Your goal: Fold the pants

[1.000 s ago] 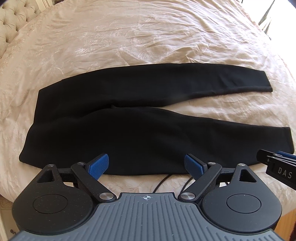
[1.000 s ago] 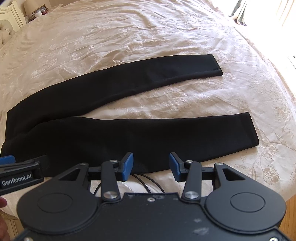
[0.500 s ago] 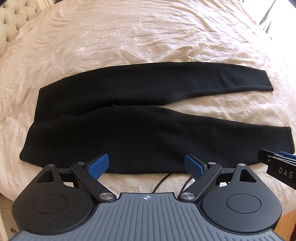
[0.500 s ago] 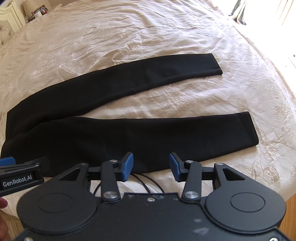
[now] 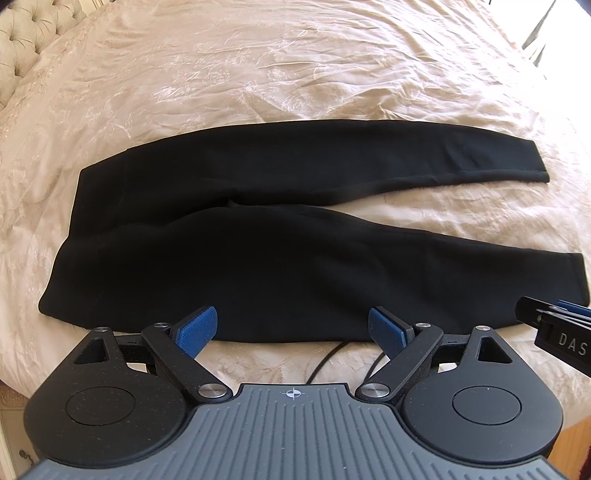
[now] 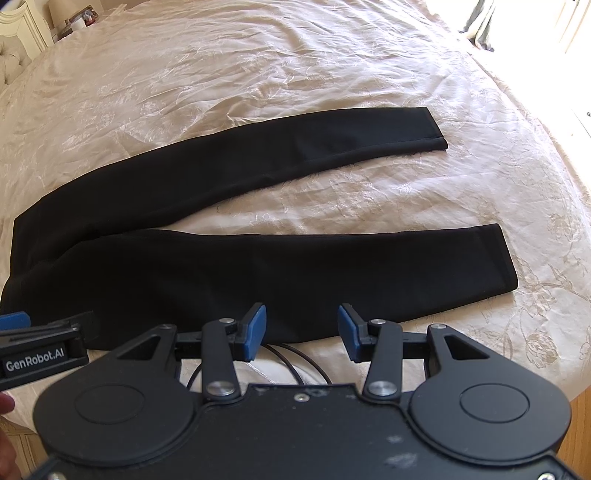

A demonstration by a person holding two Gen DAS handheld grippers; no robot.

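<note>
Black pants point(image 5: 258, 266) lie flat on the bed, waist at the left, both legs stretched to the right and spread apart. They also show in the right wrist view point(image 6: 280, 266). My left gripper point(image 5: 291, 326) is open wide and empty, just above the near edge of the near leg. My right gripper point(image 6: 301, 326) is open and empty, over the near edge of the same leg, further toward the cuff point(image 6: 506, 258). The far leg's cuff point(image 6: 436, 129) lies up and to the right.
The cream embroidered bedspread point(image 5: 295, 74) covers the whole bed. A tufted headboard point(image 5: 26, 29) is at the far left. A black cable point(image 6: 295, 362) hangs below the right gripper. The bed's near edge point(image 6: 576, 376) drops off close to the grippers.
Both grippers have moved slightly forward and up over the pants. The jaws stay open. The pants have not moved.
</note>
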